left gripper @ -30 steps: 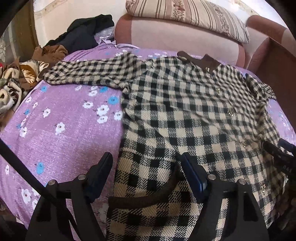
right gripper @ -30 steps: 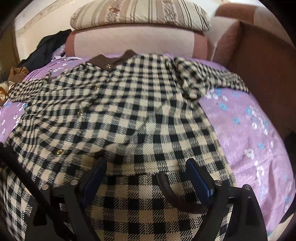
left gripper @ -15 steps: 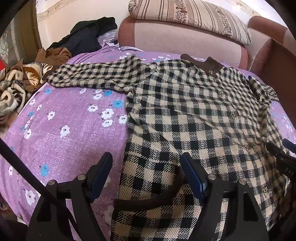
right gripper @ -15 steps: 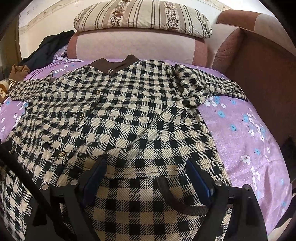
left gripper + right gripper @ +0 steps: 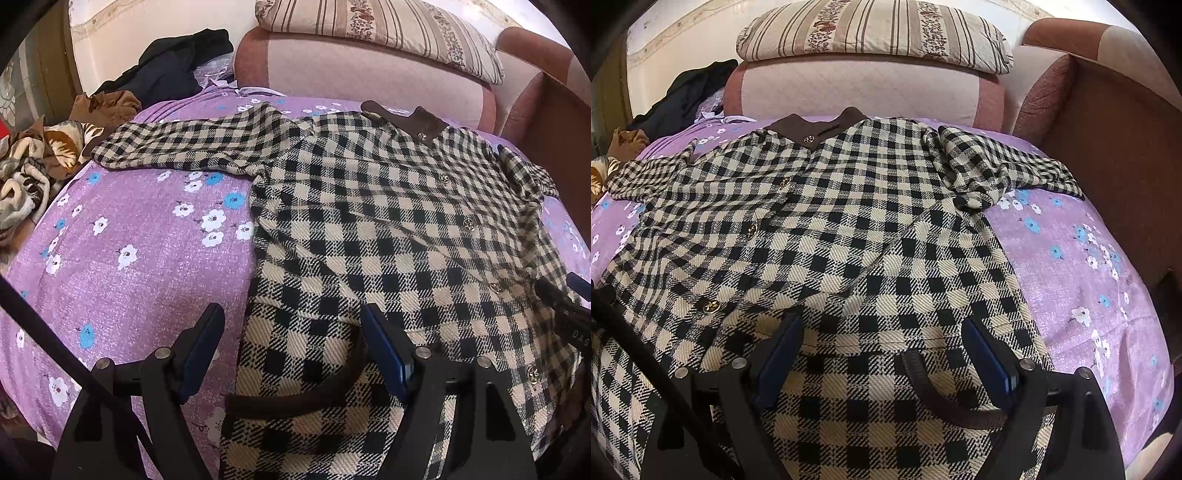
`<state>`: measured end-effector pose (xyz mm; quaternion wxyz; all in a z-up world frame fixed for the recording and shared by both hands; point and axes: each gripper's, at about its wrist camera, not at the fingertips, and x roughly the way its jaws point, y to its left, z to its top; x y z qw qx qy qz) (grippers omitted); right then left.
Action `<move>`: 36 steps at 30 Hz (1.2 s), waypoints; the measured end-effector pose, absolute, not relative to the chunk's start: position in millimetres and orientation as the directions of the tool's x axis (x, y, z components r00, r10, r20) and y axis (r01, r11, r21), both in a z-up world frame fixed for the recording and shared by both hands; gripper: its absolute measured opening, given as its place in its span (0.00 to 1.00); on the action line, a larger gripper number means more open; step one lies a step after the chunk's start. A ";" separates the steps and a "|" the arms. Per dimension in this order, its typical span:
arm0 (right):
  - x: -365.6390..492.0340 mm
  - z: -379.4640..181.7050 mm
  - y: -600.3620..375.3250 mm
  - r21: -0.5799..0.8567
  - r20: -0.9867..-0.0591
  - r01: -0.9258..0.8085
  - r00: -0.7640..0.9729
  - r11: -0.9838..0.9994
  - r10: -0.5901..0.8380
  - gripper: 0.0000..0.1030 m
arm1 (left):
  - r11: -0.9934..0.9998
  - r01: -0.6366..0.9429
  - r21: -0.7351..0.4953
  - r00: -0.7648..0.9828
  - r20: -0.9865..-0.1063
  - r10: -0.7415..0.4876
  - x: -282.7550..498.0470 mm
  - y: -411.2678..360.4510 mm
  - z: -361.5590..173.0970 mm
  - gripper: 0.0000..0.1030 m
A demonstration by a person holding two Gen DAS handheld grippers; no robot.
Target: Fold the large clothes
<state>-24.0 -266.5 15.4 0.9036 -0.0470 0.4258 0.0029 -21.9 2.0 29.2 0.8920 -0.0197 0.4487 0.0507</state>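
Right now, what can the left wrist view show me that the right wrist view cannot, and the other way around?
Only the left wrist view shows the full left sleeve stretched out across the purple bedsheet, the patterned blanket pile at the bed's edge, and the right gripper at the frame's side.

Only the right wrist view shows the crumpled right sleeve whole and the brown sofa arm beside it.

Both show the checkered coat, its brown collar, the striped pillow, dark clothes, and open fingers above the hem.
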 end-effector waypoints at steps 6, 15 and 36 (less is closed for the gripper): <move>-23.5 15.4 -267.0 -0.082 -0.770 -0.046 0.637 0.996 -0.034 0.88 | 0.994 -0.109 0.009 0.590 -0.804 0.072 -22.2 1.8 28.0 0.73; -23.1 14.9 -267.1 -0.081 -0.771 -0.046 0.636 0.996 -0.034 0.88 | 0.993 -0.117 0.004 0.581 -0.810 0.072 -21.2 3.1 25.0 0.73; -19.7 8.1 -268.8 -0.073 -0.782 -0.035 0.622 0.997 -0.035 0.88 | 0.900 -0.432 -0.062 0.570 -0.792 0.220 44.5 147.5 61.8 0.75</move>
